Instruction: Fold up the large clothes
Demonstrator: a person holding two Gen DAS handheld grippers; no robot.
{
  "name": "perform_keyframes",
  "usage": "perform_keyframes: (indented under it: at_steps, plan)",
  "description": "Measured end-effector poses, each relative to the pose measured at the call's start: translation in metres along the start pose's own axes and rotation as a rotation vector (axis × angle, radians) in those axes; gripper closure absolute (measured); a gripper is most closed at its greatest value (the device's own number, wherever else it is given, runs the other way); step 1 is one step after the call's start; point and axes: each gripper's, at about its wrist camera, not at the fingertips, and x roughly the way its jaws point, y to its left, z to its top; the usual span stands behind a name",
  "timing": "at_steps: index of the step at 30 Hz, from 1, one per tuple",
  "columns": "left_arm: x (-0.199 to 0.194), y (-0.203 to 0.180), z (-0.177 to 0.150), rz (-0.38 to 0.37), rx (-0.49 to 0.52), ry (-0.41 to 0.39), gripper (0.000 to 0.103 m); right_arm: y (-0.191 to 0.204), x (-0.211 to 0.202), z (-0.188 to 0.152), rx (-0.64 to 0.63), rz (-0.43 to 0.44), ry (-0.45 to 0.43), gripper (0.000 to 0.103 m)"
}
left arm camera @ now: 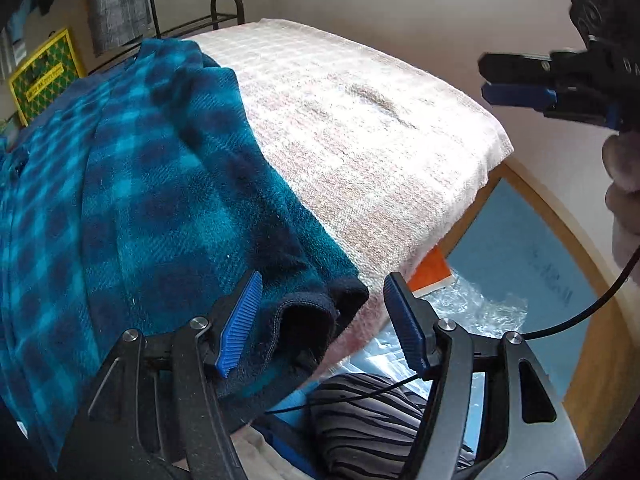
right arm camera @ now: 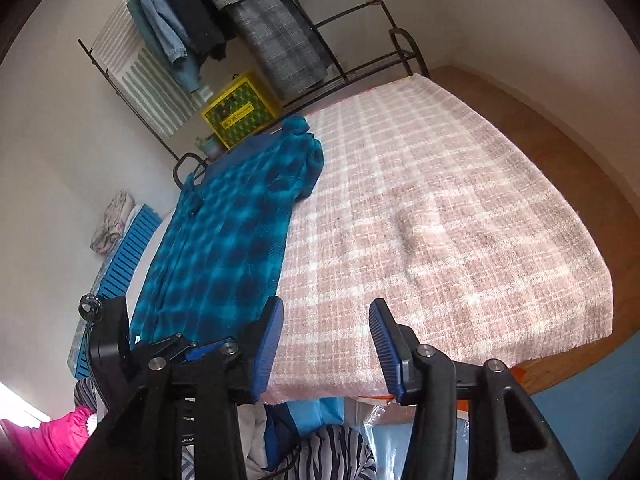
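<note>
The left hand-held gripper (left arm camera: 322,320) is wide open, and the dark cuff (left arm camera: 316,312) of the fuzzy blue checked shirt (left arm camera: 132,184) sits between its blue fingers (left arm camera: 240,324), not pinched. The shirt lies flat on the pink and white checked blanket (right arm camera: 440,216), ahead and to the left of both grippers. The right hand-held gripper (right arm camera: 326,344) is wide open too, holding nothing, above the near edge of the blanket.
</note>
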Motion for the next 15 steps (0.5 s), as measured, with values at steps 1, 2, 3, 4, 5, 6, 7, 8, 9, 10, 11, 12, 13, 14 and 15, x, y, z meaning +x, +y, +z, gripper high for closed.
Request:
perform_keyframes:
  at_steps: [1, 2, 3, 4, 5, 6, 7, 8, 9, 10, 11, 12, 13, 14, 15]
  plan:
    - [0.0, 0.0, -0.001, 0.006, 0.01, -0.008, 0.051, -0.001, 0.001, 0.002, 0.0, 0.005, 0.005, 0.052]
    - [-0.001, 0.003, -0.001, 0.022, 0.016, -0.02, 0.067, 0.0, 0.005, 0.005, 0.001, 0.014, 0.012, 0.051]
    - [-0.002, 0.009, 0.0, -0.001, -0.008, -0.023, 0.075, 0.001, 0.011, 0.009, 0.002, 0.025, 0.019, 0.049]
    - [-0.006, 0.018, 0.001, -0.048, -0.057, -0.02, 0.09, 0.001, 0.012, 0.011, 0.005, 0.034, 0.02, 0.045]
    - [-0.009, 0.025, 0.003, -0.074, -0.094, -0.019, 0.092, 0.001, 0.017, 0.014, 0.011, 0.041, 0.02, 0.042]
    - [-0.014, 0.031, 0.004, -0.099, -0.133, -0.032, 0.092, 0.002, 0.023, 0.018, 0.018, 0.049, 0.019, 0.041]
    - [-0.023, 0.036, 0.005, -0.12, -0.163, -0.058, 0.093, 0.002, 0.028, 0.022, 0.025, 0.055, 0.022, 0.039]
    - [-0.034, 0.041, 0.005, -0.137, -0.191, -0.085, 0.093, 0.001, 0.037, 0.028, 0.036, 0.061, 0.028, 0.038]
    - [-0.047, 0.045, 0.005, -0.153, -0.225, -0.121, 0.093, 0.0, 0.044, 0.033, 0.048, 0.068, 0.033, 0.037]
    - [-0.054, 0.047, 0.005, -0.161, -0.243, -0.141, 0.093, 0.0, 0.055, 0.039, 0.066, 0.087, 0.039, 0.036]
    - [-0.063, 0.051, 0.004, -0.17, -0.268, -0.167, 0.093, -0.002, 0.069, 0.048, 0.092, 0.113, 0.049, 0.036]
    - [-0.07, 0.054, 0.005, -0.176, -0.29, -0.187, 0.093, -0.002, 0.078, 0.053, 0.112, 0.13, 0.056, 0.036]
    - [-0.076, 0.057, 0.005, -0.183, -0.31, -0.204, 0.093, -0.003, 0.095, 0.062, 0.146, 0.16, 0.067, 0.036]
    - [-0.077, 0.061, 0.006, -0.191, -0.324, -0.211, 0.093, -0.005, 0.11, 0.069, 0.177, 0.184, 0.075, 0.036]
    - [-0.078, 0.062, 0.006, -0.197, -0.333, -0.215, 0.093, -0.005, 0.127, 0.077, 0.209, 0.197, 0.083, 0.036]
